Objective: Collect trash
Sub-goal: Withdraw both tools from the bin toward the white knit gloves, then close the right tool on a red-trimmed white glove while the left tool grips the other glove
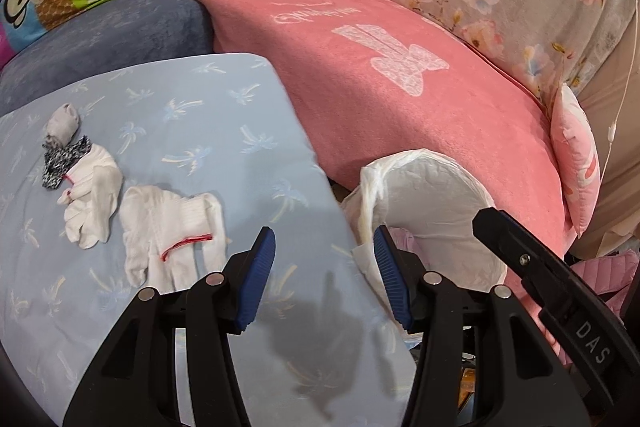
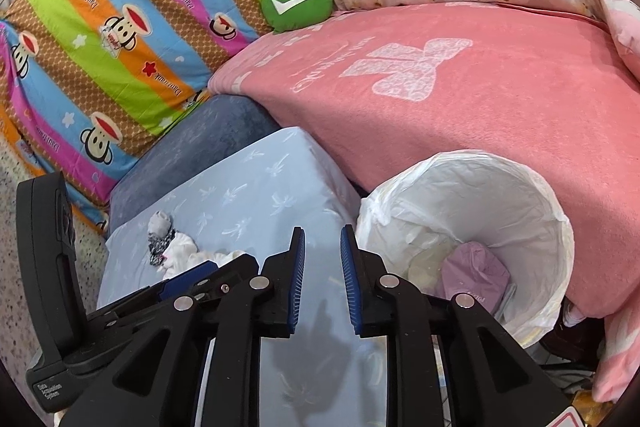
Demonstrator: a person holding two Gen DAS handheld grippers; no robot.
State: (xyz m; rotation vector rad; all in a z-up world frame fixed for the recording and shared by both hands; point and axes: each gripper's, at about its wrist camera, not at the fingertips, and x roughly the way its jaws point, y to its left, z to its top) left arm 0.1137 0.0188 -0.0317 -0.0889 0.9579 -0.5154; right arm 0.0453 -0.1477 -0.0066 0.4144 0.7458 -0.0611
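Over on the far left of the pale blue palm-print cushion [image 1: 208, 131] lie crumpled white cloth gloves [image 1: 168, 235], while the left gripper [image 1: 324, 267] hovers parted and empty, the right gripper [image 2: 322, 281] narrowly apart, empty too, beside the white-lined round bin [image 2: 532, 195] holding a lilac wrapper [image 2: 476, 275].

Blue cushion [image 1: 208, 131], white gloves [image 1: 132, 219], sock [image 1: 64, 125]
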